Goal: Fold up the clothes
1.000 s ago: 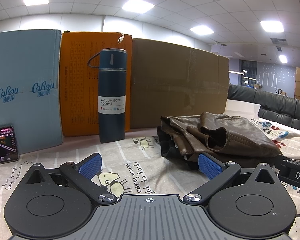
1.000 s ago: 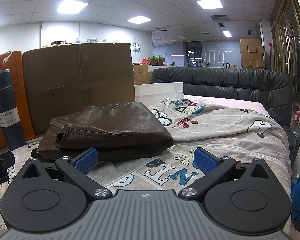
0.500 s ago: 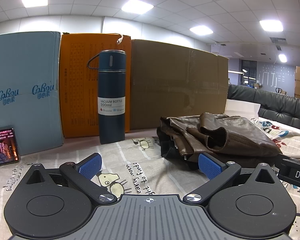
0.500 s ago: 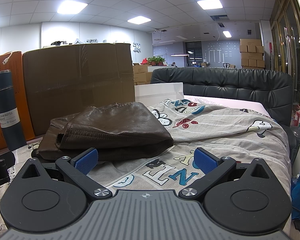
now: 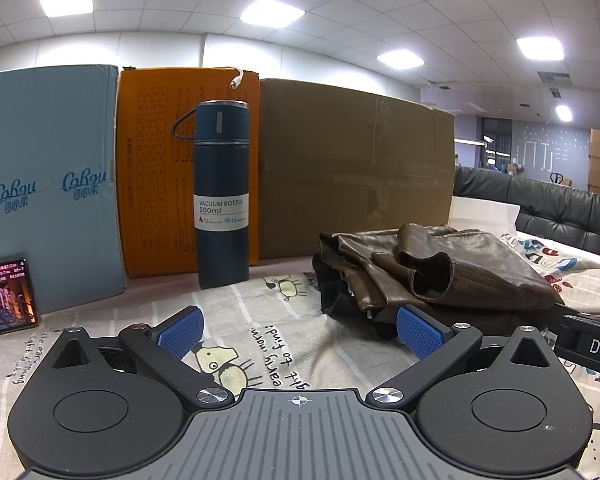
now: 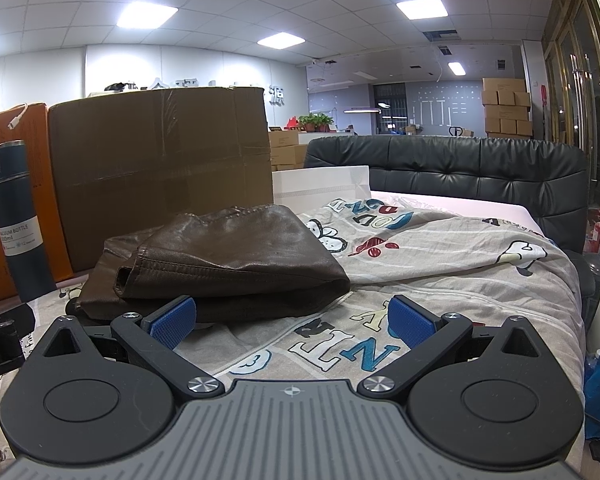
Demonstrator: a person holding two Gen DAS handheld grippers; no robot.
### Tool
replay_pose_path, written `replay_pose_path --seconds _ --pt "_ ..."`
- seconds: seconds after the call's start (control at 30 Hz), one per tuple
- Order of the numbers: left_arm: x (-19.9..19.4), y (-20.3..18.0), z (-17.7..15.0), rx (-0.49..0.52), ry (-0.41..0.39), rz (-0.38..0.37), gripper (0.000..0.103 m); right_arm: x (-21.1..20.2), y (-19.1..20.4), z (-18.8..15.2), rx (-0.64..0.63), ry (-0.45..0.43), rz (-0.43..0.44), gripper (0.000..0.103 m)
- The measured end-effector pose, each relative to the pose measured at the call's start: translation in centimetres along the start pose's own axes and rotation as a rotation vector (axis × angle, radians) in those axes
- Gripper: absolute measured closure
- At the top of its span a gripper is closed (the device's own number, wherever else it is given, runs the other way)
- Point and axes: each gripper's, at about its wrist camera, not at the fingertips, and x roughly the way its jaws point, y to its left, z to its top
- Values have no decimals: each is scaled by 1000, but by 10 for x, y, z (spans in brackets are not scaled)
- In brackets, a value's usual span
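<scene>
**Folded jacket on the bed, both grippers empty**

The brown leather jacket [image 6: 228,256] lies folded on the cartoon-print bedsheet [image 6: 440,272], near the cardboard box [image 5: 356,168]. The left gripper [image 5: 300,328] has its jaws spread wide — nothing between them. The right gripper [image 6: 292,318] is also wide apart and empty, just before the jacket. A blue vacuum bottle [image 5: 221,196] stands upright left of the jacket.
</scene>
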Motion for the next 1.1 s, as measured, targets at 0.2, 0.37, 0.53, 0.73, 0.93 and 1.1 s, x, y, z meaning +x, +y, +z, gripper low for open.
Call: replay_pose_path --seconds 0.2,0.37,0.53,0.73,0.93,1.1 --pt "1 0 0 4 0 1 0 -1 -1 0 6 -6 10 0" --pt "0 -1 0 5 -1 1 0 -1 -1 0 7 -7 12 0" --pt "0 -1 0 5 -1 1 0 -2 -1 0 6 -6 12 0" --pt "1 -1 0 7 -2 1 0 -1 0 0 5 -7 11 0" --pt "0 -2 0 10 -3 1 0 -2 0 0 6 -10 12 0" --pt "0 -2 0 11 -3 1 0 -3 -1 0 8 -15 17 0"
